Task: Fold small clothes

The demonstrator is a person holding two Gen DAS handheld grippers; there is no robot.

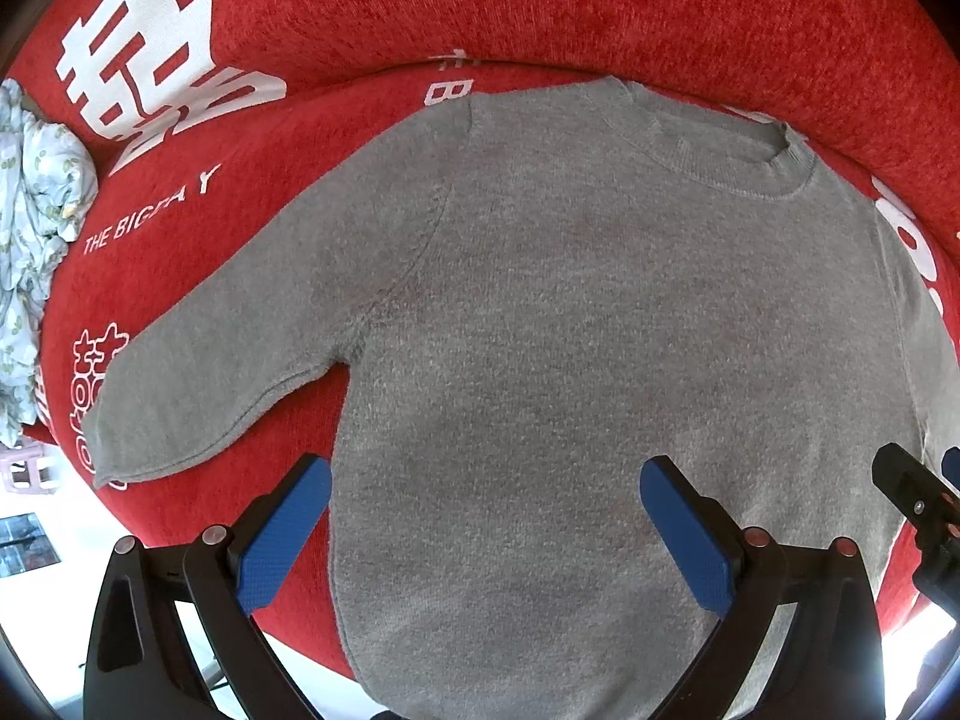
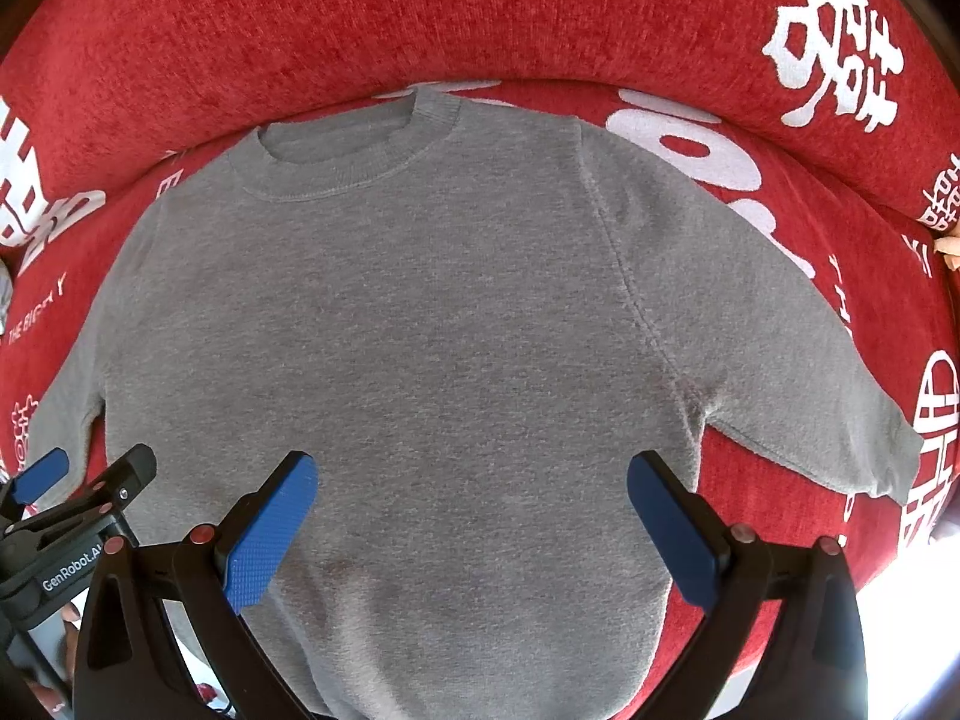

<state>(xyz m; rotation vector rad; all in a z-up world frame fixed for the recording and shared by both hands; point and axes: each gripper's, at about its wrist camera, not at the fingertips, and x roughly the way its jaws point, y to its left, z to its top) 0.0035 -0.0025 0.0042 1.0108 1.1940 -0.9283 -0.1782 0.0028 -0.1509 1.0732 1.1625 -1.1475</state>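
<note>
The grey sweater (image 1: 540, 312) lies flat on the red sofa (image 1: 540, 6), soft and floppy; both grippers (image 1: 486, 516) (image 2: 474, 516) hover released, best pinching a sleeve cuff (image 1: 114, 450)

Grey sweater (image 1: 540, 330) hem cut off below; right sleeve out of frame — left view.

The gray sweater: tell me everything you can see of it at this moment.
The gray sweater is a small plain knit with a ribbed crew neck and raglan-style seams. It lies flat and unfolded, neckline away from the cameras, on the red cushion printed with white lettering. Both sleeves spread outward: one toward the left, the other toward the right. Both pairs of jaws stand open above its lower part, holding nothing.
</note>
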